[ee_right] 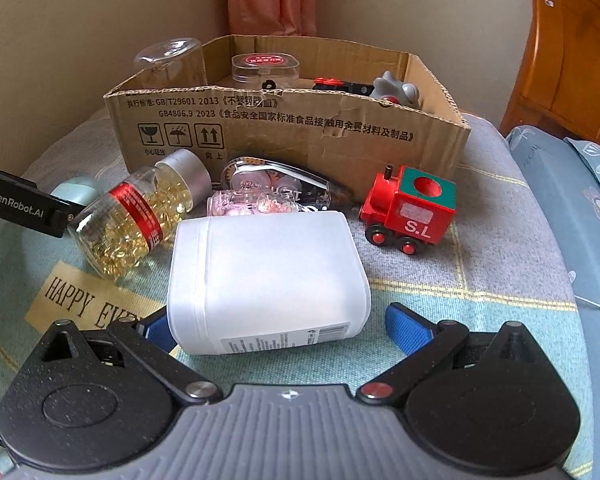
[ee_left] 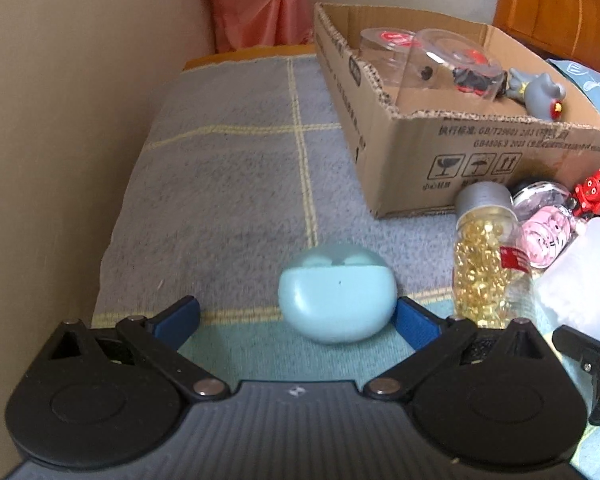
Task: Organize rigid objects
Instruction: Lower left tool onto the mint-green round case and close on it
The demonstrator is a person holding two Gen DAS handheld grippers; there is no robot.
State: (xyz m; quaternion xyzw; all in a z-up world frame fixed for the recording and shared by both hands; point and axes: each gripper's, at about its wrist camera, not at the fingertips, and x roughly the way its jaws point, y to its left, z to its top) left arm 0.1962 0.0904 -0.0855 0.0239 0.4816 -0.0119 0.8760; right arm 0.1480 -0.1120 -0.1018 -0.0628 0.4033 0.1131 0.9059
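A: Soft, even daylight, fairly bright; shadows under the white bottle (ee_right: pixel 266 280) are faint.

B: The fisheye bends the walls and darkens the corners. The left view is slightly blurred, and glare whitens the bottle's top.

Beige walls (ee_right: pixel 80 32) meet at a corner behind a pink curtain (ee_right: pixel 268 0). Wooden headboard (ee_right: pixel 572 64) at right. Grey blanket (ee_left: pixel 228 168) with yellow grid lines covers the surface. Soft, even daylight.
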